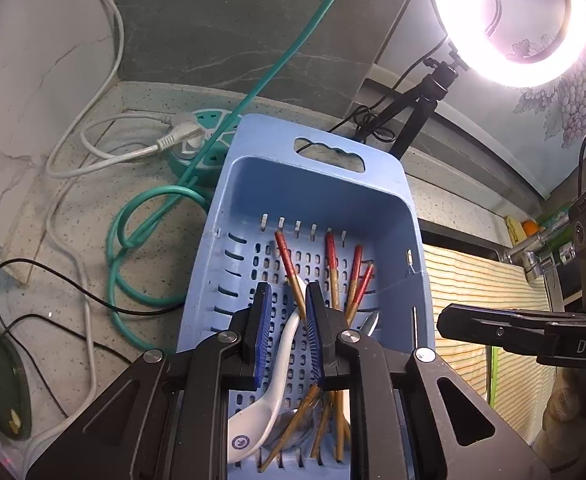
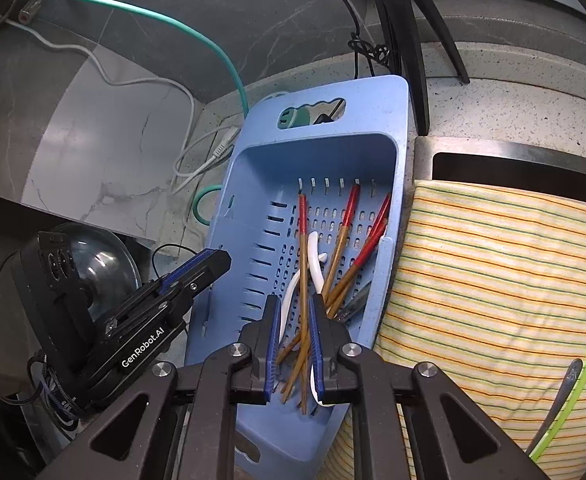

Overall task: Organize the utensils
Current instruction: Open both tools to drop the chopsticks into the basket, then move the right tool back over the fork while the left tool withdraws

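A blue perforated basket (image 1: 253,184) (image 2: 261,168) lies on the counter. In it are several brown chopsticks with red tips (image 1: 331,256) (image 2: 303,264), a white ceramic spoon (image 1: 281,364) (image 2: 316,264) and a metal utensil (image 1: 369,322) (image 2: 357,298). My left gripper (image 1: 287,300) hovers open above the spoon and chopsticks, holding nothing. My right gripper (image 2: 295,312) hovers open above the chopsticks, holding nothing. The left gripper also shows in the right wrist view (image 2: 209,264), at the basket's left rim.
A striped yellow cloth (image 1: 485,300) (image 2: 493,280) lies right of the basket, with a green utensil (image 2: 565,400) on it. A green power strip (image 1: 209,136), green cable (image 1: 149,232) and white cables (image 1: 93,148) lie to the left. A tripod (image 1: 417,108) with a ring light (image 1: 533,20) stands behind.
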A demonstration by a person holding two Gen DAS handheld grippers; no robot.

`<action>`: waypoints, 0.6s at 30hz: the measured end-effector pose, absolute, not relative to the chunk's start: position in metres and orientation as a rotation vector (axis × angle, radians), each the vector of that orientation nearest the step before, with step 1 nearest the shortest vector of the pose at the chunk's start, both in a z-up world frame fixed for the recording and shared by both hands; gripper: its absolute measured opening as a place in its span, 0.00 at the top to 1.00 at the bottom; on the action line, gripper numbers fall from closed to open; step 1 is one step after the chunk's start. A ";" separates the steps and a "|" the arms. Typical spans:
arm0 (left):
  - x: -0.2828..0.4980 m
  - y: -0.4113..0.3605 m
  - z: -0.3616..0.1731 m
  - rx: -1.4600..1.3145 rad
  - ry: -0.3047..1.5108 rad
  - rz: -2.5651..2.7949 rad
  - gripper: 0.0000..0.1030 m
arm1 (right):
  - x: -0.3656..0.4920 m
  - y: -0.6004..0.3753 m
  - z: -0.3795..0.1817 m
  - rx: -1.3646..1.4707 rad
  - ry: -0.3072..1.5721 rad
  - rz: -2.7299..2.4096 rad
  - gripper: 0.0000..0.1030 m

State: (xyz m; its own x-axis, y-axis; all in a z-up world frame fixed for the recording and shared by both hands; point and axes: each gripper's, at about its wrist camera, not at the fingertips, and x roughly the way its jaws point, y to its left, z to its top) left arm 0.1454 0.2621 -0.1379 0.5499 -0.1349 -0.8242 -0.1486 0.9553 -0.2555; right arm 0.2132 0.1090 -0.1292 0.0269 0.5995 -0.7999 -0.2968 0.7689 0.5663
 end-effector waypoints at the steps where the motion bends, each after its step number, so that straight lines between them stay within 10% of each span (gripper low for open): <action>1: 0.145 0.261 -0.137 -0.310 0.990 0.007 0.85 | 0.213 0.107 -0.129 0.273 1.380 0.706 0.87; 18: 0.112 0.199 -0.097 -0.212 0.929 -0.090 0.85 | 0.208 0.042 -0.088 0.248 1.293 0.739 0.77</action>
